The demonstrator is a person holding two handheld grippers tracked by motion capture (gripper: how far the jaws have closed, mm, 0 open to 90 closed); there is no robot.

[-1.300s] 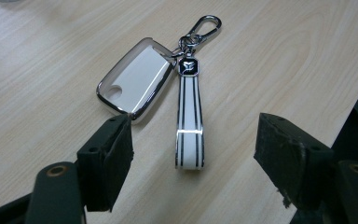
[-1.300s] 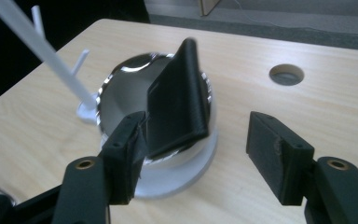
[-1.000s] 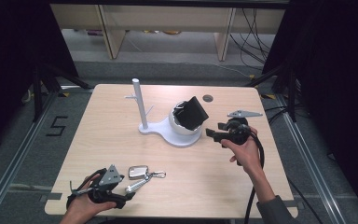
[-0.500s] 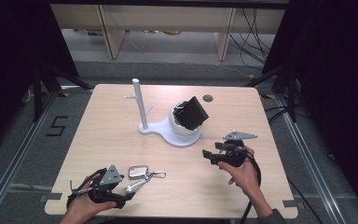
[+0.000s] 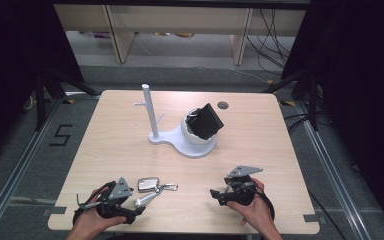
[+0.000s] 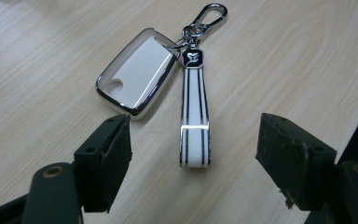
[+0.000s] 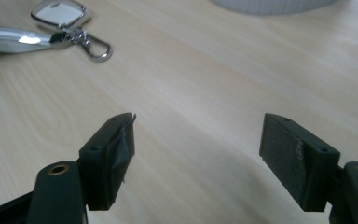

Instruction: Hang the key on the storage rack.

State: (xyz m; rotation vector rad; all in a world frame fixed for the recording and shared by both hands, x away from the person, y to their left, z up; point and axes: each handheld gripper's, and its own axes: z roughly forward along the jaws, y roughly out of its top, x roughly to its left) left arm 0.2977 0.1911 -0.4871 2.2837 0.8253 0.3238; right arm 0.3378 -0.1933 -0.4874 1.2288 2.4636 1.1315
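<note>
**Key fob waits between two open grippers**

At the near left corner of the table point(image 5: 105, 130), the left gripper point(image 5: 130, 212) lies low in a hand, jaws spread wide and holding nothing. They point straight at the key fob point(image 5: 148, 184), so the strap point(image 6: 194, 121) sits between the pads without touching either; it looks lined up for a pinch on that strap. The fob itself rests flat near the front edge, left of centre, its clip point(image 5: 169, 187) trailing to the right.

Behind it, mid-table, stands the white stand point(image 5: 152, 115) with its post and a bowl-like base; a black thing point(image 5: 207, 120) sits tilted in the bowl, and I can't make out what it is.

Toward the near right, the right gripper point(image 5: 219, 194) faces left toward the fob, well apart from it. Its jaws have just been opening and are wide now, with only bare wood between them, probably readying to help. Both forearms are cut off by the front edge.
</note>
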